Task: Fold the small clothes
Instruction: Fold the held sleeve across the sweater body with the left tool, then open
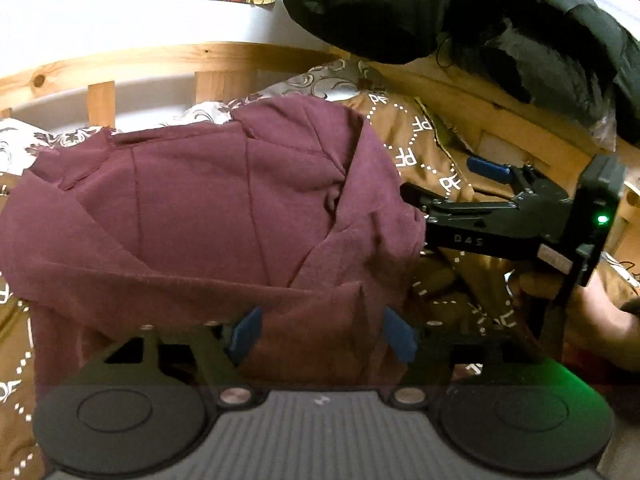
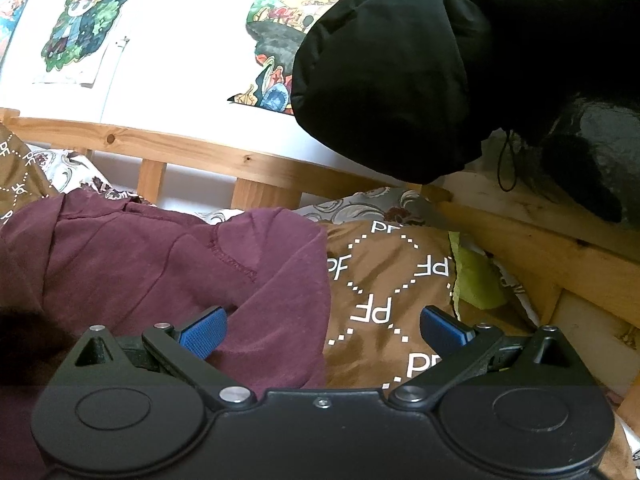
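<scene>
A maroon garment (image 1: 208, 216) lies loosely folded and rumpled on a brown bedspread (image 1: 404, 136) printed with white letters. My left gripper (image 1: 324, 334) stands open at the garment's near edge; cloth lies between its blue pads (image 1: 248, 332), which do not press on it. My right gripper (image 1: 448, 184) comes in from the right in the left wrist view, one blue finger clear and the other at the garment's right edge. In its own view the right gripper (image 2: 324, 332) is open, straddling the edge of the maroon garment (image 2: 160, 264) and the bedspread (image 2: 384, 280).
A wooden bed rail (image 2: 192, 148) runs behind the garment, with a white wall and posters beyond. A black padded jacket (image 2: 420, 72) hangs over the right corner. A yellow-green cloth (image 2: 476, 276) lies beside the wooden side board (image 2: 560, 248). A hand (image 1: 592, 320) holds the right gripper.
</scene>
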